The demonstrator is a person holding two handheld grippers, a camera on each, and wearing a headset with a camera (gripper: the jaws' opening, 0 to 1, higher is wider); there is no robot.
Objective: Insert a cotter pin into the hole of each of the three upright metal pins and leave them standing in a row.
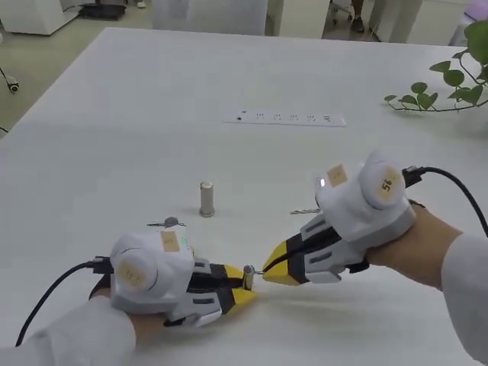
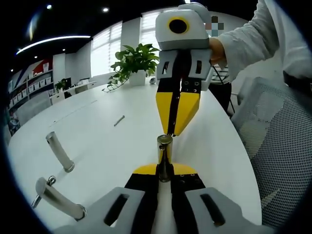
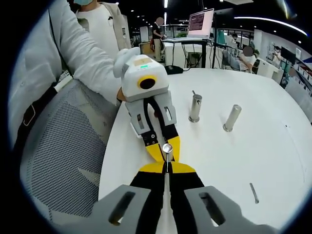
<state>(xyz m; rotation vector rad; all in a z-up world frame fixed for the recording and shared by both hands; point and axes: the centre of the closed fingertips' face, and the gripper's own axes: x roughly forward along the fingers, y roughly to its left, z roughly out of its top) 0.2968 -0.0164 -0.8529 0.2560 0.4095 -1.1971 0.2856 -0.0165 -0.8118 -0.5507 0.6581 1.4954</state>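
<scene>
Head view looks down on the tabletop [image 1: 229, 84] from close above. Gripper views sit low, nose to nose, one facing the right tool [image 2: 171, 131], the other the left tool [image 3: 163, 152]; all share the pin [image 1: 248, 276].

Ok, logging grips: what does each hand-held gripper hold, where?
Left hand-held gripper: short silver metal pin, lower half. Right hand-held gripper: thin cotter pin, rear end.

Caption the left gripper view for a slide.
Left tongs grip an upright metal pin while the closed right tongs meet its top.
</scene>
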